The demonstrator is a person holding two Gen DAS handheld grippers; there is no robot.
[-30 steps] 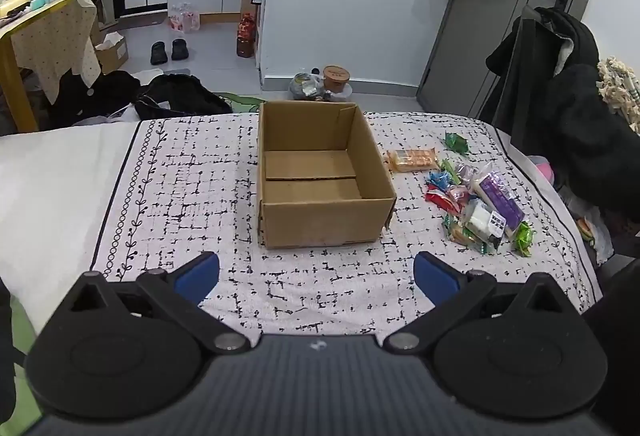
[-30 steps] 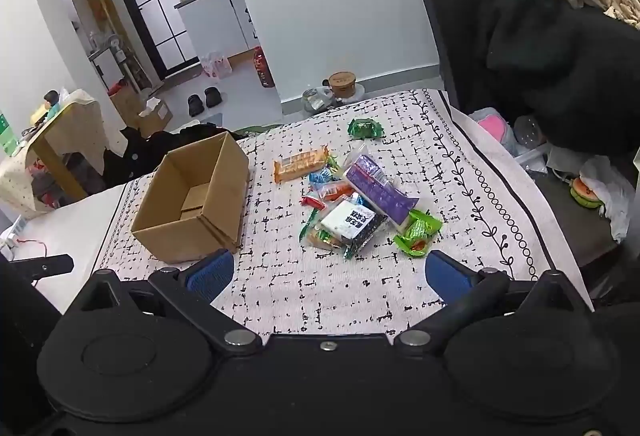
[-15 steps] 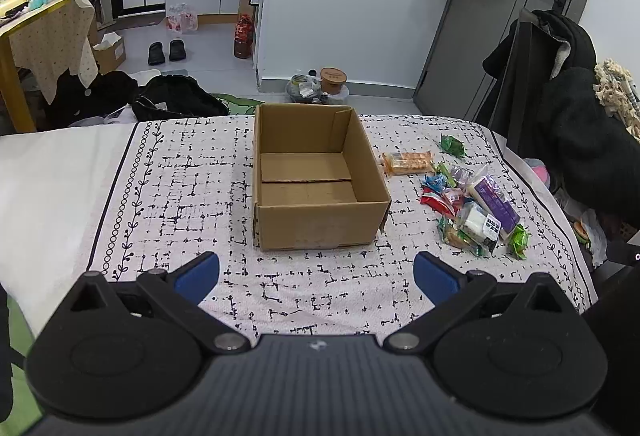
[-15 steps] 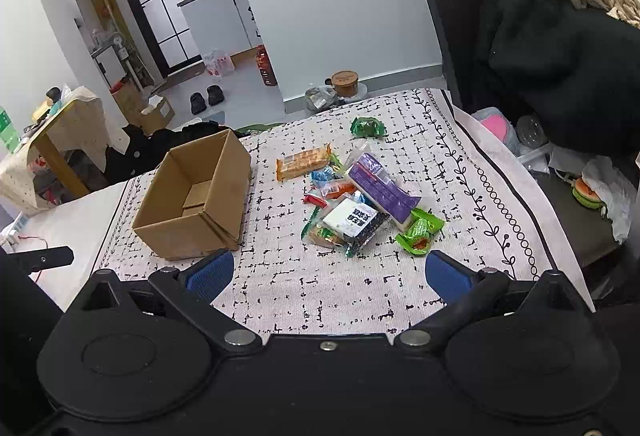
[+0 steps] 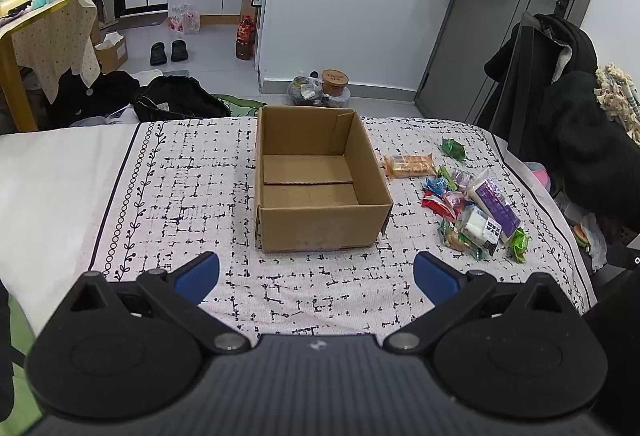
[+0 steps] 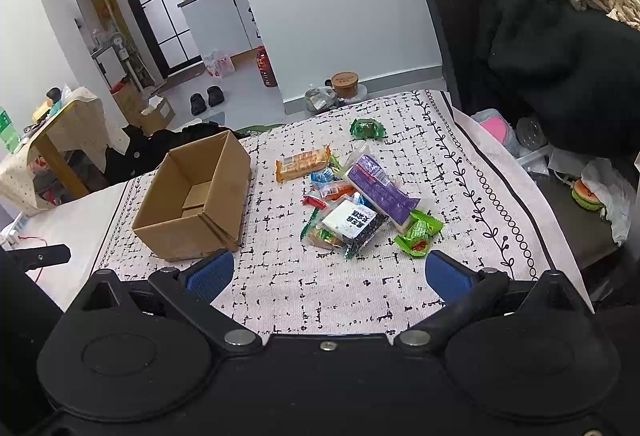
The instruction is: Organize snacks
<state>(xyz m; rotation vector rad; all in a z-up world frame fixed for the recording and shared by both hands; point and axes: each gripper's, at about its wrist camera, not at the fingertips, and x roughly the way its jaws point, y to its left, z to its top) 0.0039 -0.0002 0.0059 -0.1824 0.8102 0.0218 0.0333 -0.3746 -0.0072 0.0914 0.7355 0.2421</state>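
Observation:
An open, empty cardboard box [image 5: 320, 175] stands on the patterned cloth; it also shows in the right wrist view [image 6: 192, 195]. To its right lies a pile of snack packets [image 5: 472, 211], with a purple pack [image 6: 378, 187], a black-and-white pack [image 6: 352, 222], an orange biscuit pack [image 6: 302, 163] and green packets [image 6: 418, 232]. One green packet [image 6: 366, 127] lies apart at the back. My left gripper [image 5: 316, 276] is open and empty, in front of the box. My right gripper [image 6: 328, 272] is open and empty, in front of the pile.
The cloth-covered surface [image 5: 180, 187] ends at a far edge, with bags and containers [image 5: 320, 87] on the floor beyond. A chair with dark coats [image 6: 552, 47] stands at the right. A table with a dotted cloth [image 5: 48, 31] stands far left.
Both grippers have drawn back slightly, so the box and snacks look a little further off. Nothing on the cloth has moved.

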